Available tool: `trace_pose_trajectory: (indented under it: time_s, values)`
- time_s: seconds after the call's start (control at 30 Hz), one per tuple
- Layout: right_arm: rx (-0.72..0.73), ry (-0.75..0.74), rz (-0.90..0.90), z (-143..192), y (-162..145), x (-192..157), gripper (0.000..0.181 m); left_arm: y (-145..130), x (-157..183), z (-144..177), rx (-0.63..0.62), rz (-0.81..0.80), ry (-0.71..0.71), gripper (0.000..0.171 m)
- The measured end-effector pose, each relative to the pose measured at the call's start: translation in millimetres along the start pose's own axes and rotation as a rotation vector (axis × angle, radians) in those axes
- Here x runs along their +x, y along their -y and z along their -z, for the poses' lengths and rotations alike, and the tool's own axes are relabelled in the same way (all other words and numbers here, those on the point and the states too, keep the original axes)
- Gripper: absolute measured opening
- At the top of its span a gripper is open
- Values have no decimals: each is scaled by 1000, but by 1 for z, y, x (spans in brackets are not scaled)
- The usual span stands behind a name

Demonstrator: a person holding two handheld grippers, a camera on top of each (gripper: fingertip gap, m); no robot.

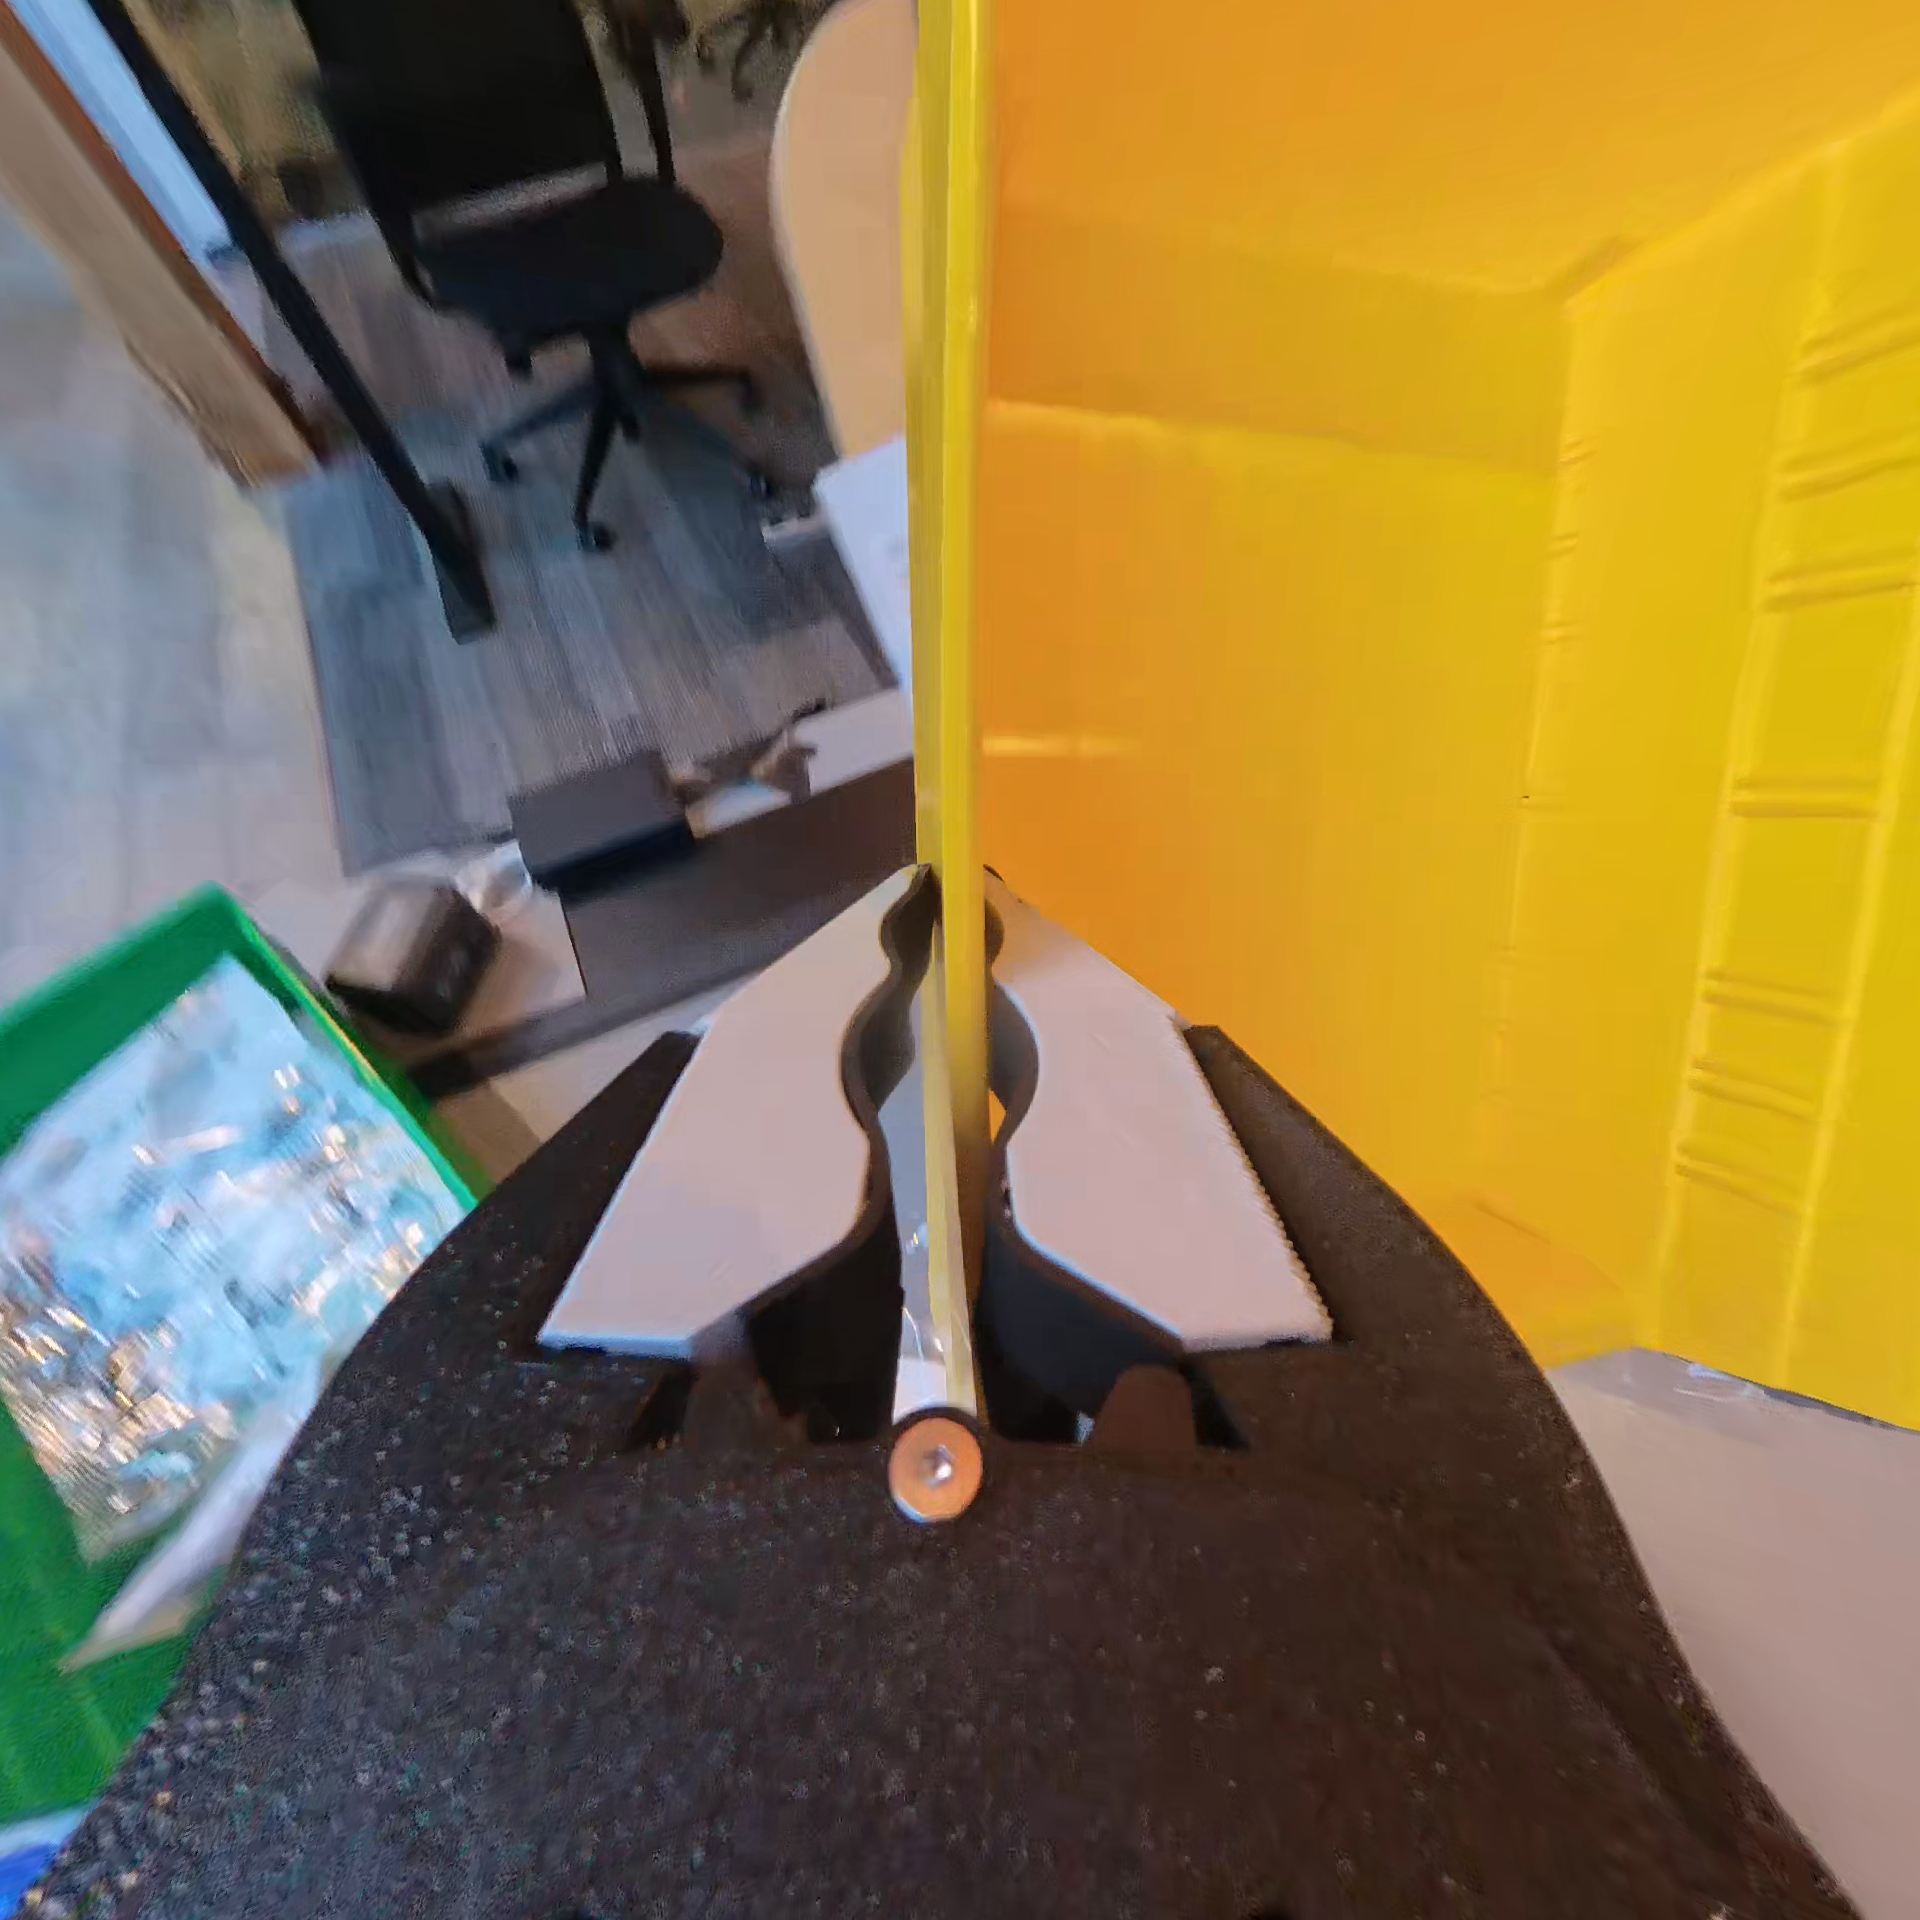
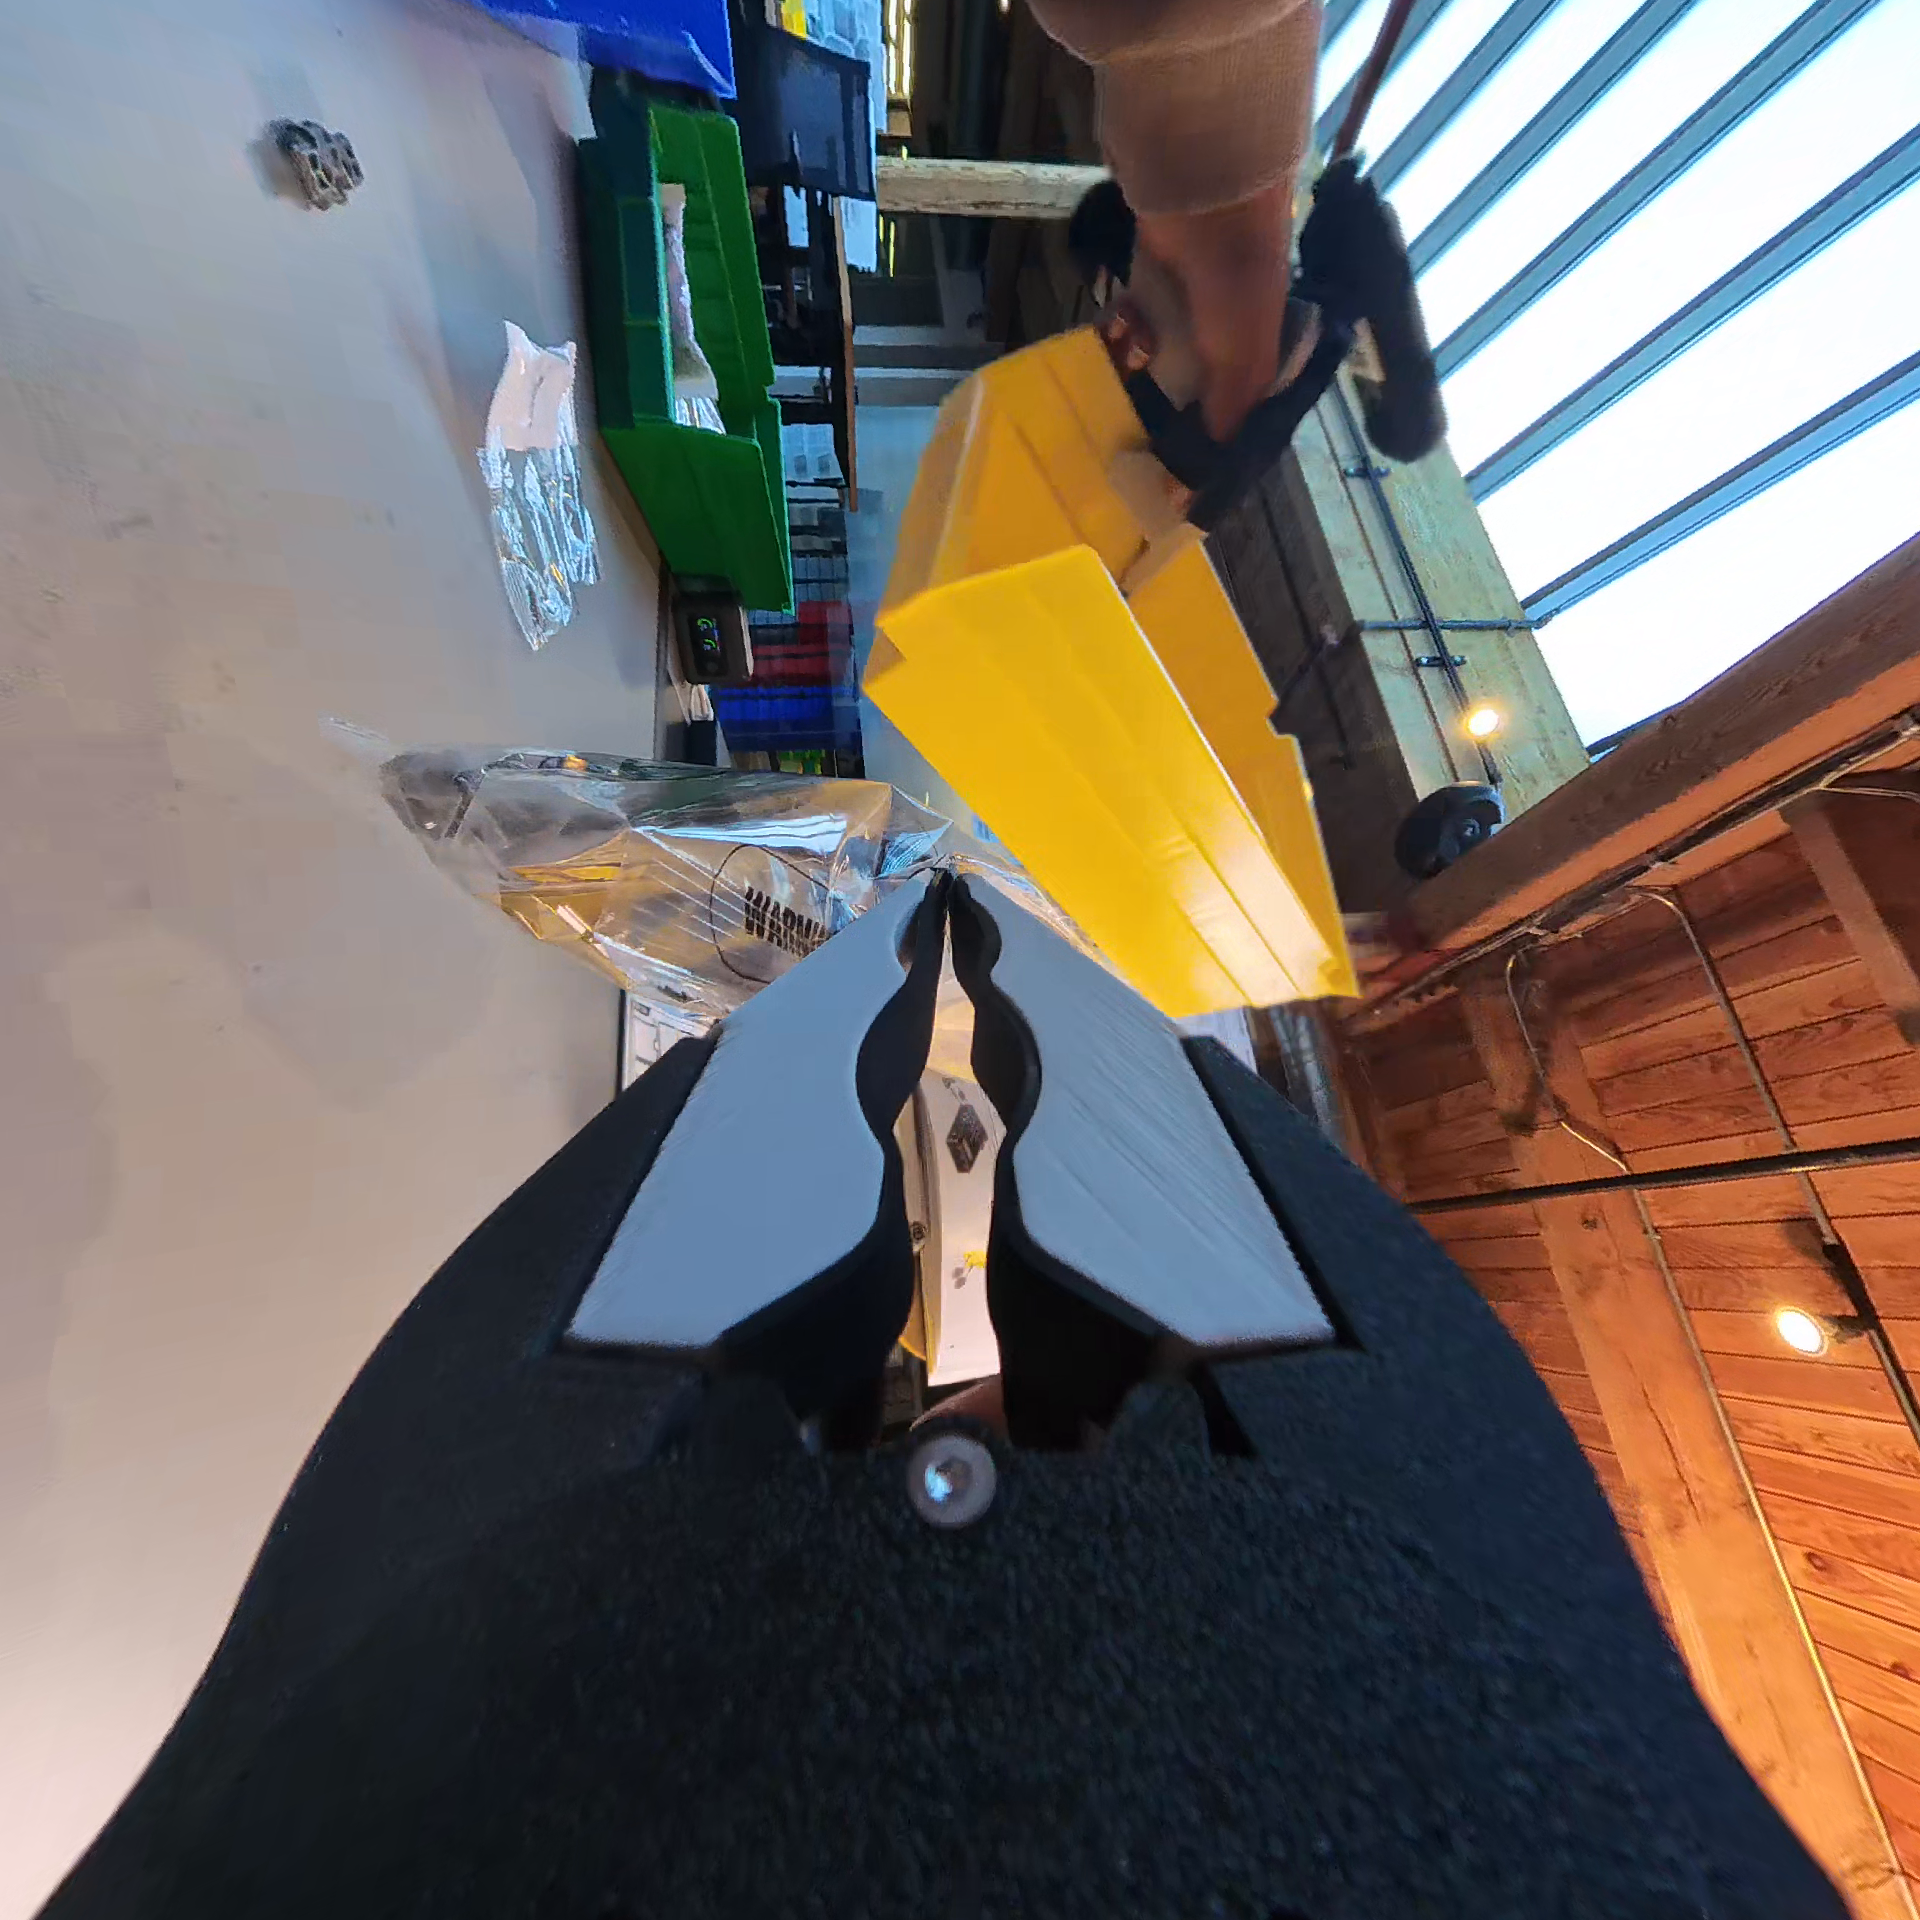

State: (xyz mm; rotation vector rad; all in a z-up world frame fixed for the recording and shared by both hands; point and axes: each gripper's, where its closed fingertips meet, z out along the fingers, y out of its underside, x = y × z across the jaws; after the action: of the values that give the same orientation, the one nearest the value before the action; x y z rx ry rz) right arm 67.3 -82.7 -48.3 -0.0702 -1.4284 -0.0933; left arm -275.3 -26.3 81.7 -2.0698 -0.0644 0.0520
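My left gripper is shut on the upright side wall of a yellow plastic bin and holds it off the table; the bin's inside fills the right of the left wrist view. In the right wrist view the yellow bin hangs tilted in the air, held by a person's hand on the left gripper. My right gripper is shut on the corner of a clear plastic bag with yellow and black contents, lifted off the white table just beside the bin.
A green bin holding clear bags sits at the left; it also shows in the right wrist view. On the table lie another clear bag and a small dark metal part. A blue bin and an office chair stand beyond. My right fingertips sit around 35 centimetres from my left ones.
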Motion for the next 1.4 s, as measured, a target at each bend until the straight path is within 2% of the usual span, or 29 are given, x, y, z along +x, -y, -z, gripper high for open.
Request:
trace_pose_trajectory:
  time_s: [0.17,0.27,0.43,0.63,0.83,1.03,1.17,1.2,1.3,1.4]
  values:
    - [9,-7,-22,5,2,1,0,-83,-56,-15,-109,308,21,2]
    - [14,-14,-34,7,3,3,0,-121,-81,-14,-153,467,53,2]
    - [25,-24,-50,8,6,5,0,-163,-109,-14,-225,621,130,2]
    - [24,-23,-58,8,7,8,0,-196,-108,-50,-298,759,154,3]
    - [8,-17,-68,10,5,10,0,-196,-100,-96,-302,838,150,8]
    - [-14,-11,-92,10,-1,8,0,-180,-98,-132,-246,920,123,29]
    - [-20,1,-105,7,-4,4,0,-151,-94,-143,-99,972,12,42]
    - [-20,2,-107,7,-4,3,0,-147,-93,-142,-88,956,-18,45]
    - [-14,3,-114,6,-4,2,0,-145,-83,-129,-133,846,-106,69]
    - [-4,7,-124,4,-2,0,0,-139,-65,-102,-171,641,-160,68]
